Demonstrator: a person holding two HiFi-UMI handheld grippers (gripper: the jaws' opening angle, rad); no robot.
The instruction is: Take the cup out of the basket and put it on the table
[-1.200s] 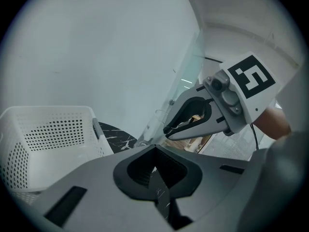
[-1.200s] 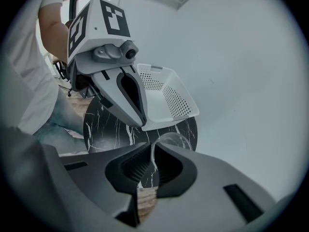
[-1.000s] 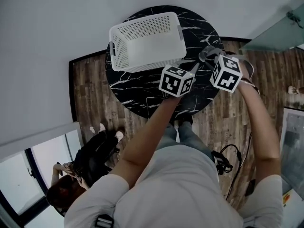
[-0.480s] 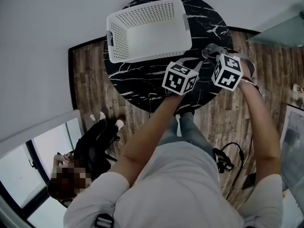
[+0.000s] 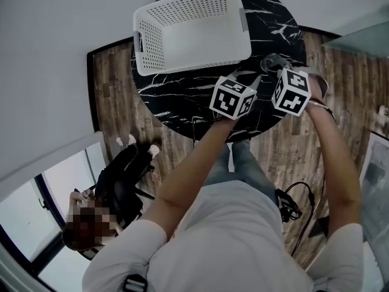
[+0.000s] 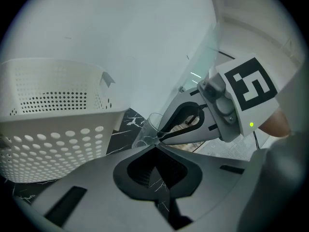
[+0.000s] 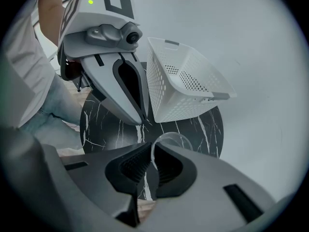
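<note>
left gripper [image 6: 157,146]: fingers pressed together at the tips with nothing in them; it hangs just beside the right one, over the near side of the desk.
right gripper [image 7: 151,151]: fingers closed almost to touching, pinching the cup's wall, one inside the rim and one outside.
cup [image 7: 169,139]: clear, out of the basket, hanging from the right gripper over the near-right part of the desk (no view settles whether its base touches the top).
desk [image 7: 106,129]: round, black marble with white veins, bare under the cup.
basket [image 7: 186,86]: white and perforated, on the far side of the desk, apart from the cup; nothing shows inside it.
step: the lift-out looks done; this is likely the set-down stage, with the release not yet made.
next move: bring the cup down level until its base sits flat on the bare top, then part the fingers and draw straight up so the inner one does not drag the rim. A one-wall pinch lets a light cup tilt, so a slow descent seems wise.
change: against a second ago, the head view shows a wider gap between the basket and both grippers, which now sit nearer the desk's near edge; the cup was at the right gripper then too.
</note>
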